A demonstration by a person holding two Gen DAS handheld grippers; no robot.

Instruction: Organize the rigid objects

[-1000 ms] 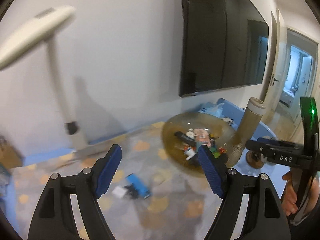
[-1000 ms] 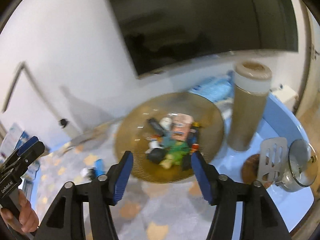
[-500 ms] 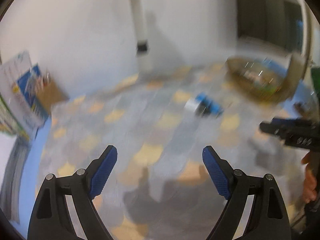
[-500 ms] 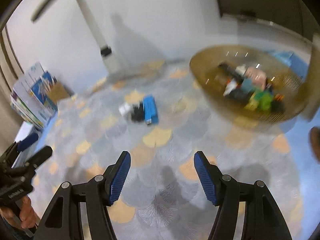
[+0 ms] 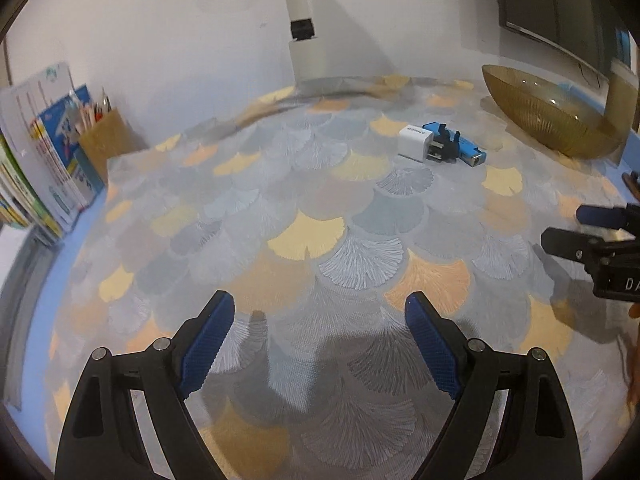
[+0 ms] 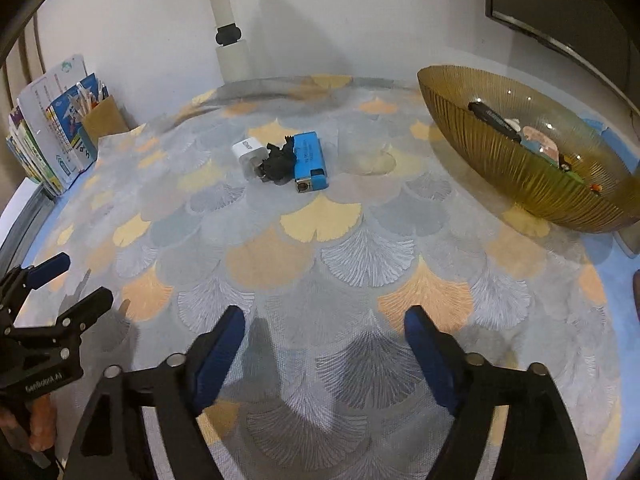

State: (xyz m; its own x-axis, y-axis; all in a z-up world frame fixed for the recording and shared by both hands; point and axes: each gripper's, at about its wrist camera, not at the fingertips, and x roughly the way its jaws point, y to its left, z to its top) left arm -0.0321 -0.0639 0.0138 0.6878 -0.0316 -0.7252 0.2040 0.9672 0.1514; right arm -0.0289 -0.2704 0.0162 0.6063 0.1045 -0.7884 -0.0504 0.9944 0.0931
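Two hand-held grippers hang over a table covered by a fan-patterned cloth [image 6: 332, 256] in grey, blue and orange. The left gripper [image 5: 320, 344] has its blue-padded jaws spread wide, nothing between them. The right gripper [image 6: 324, 350] has just been opening its jaws; they too stand apart with only cloth beneath.

Three small items lie touching in a cluster well ahead of both: a white plug adapter [image 6: 250, 156], a black clip-like piece [image 6: 278, 162] and a blue lighter [image 6: 308, 160].

The right wrist view looks into the ribbed amber glass bowl [image 6: 500, 148], where a dark stick-shaped item, a pinkish packet and other small things are heaped; the left wrist view shows only the bowl's outer wall and rim, its contents hidden. The left view in turn catches the right gripper at its right edge, while the right view shows the left gripper at its lower left, a hand [image 6: 38, 420] on the handle. Both views show books [image 5: 48, 152] standing at the far left and a white lamp post [image 5: 302, 20] by the wall.
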